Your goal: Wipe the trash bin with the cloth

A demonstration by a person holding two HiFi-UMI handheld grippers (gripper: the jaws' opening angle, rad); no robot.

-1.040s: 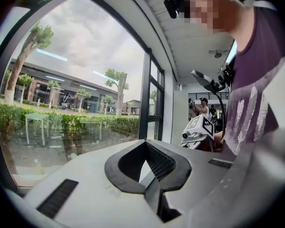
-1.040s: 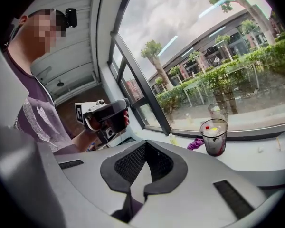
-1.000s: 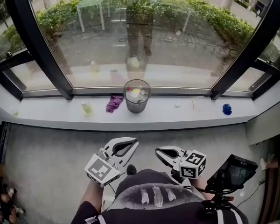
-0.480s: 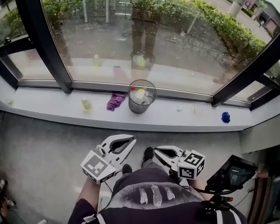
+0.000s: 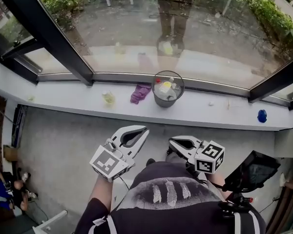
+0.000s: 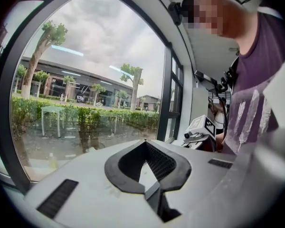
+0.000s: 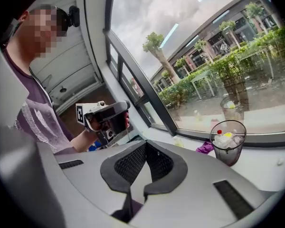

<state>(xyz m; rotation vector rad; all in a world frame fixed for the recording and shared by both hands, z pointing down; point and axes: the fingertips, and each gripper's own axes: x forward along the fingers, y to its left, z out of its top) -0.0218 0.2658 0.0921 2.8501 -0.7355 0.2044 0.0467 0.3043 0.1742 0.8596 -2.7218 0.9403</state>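
Trash bin (image 5: 167,89): translucent grey, upright on the white windowsill (image 5: 210,113), litter inside, at twelve o'clock from the person. Purple cloth (image 5: 140,92) lies crumpled just beside it at nine o'clock, not picked up. Wiping not begun. Left gripper (image 5: 145,129) and right gripper (image 5: 171,142): jaws pressed together, empty, well apart from the sill.

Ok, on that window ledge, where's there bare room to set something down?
The ledge is nearly bare left of the small yellowish item. Right of the trash bin it runs mostly free to the blue object, save two tiny scraps. Crowded middle: yellowish item, purple cloth and bin sit close together.
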